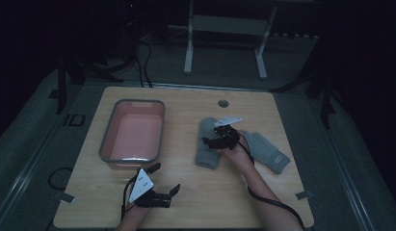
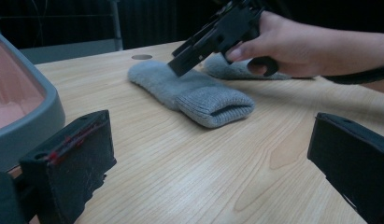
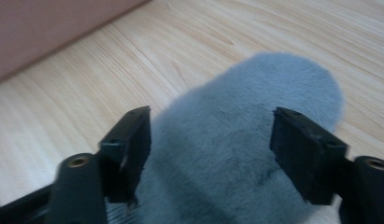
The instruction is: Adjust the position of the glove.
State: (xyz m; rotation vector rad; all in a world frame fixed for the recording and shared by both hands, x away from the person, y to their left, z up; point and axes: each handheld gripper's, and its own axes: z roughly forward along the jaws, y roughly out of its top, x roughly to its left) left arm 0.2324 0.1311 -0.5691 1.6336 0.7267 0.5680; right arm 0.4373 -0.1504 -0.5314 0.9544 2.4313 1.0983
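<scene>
Two grey socks lie on the wooden table right of centre. My right gripper [image 1: 213, 137] is tipped down over the nearer-to-centre sock [image 1: 206, 155], about halfway along it. In the right gripper view its jaws stand open on either side of that fuzzy sock [image 3: 245, 84], with my right gripper [image 3: 210, 126] not closed on it. The second sock [image 1: 269, 152] lies just to the right, partly under the hand. My left gripper [image 1: 165, 178] rests open near the table's front edge, holding nothing. From the left gripper view I see the sock [image 2: 199, 95] and the right gripper [image 2: 199, 49] above it.
A pink tub with a grey rim [image 1: 108, 131] stands at the table's left, its corner [image 2: 45, 119] close to my left gripper. A round grommet hole [image 1: 223, 103] sits near the far edge. Metal frame legs [image 1: 188, 53] stand beyond the table.
</scene>
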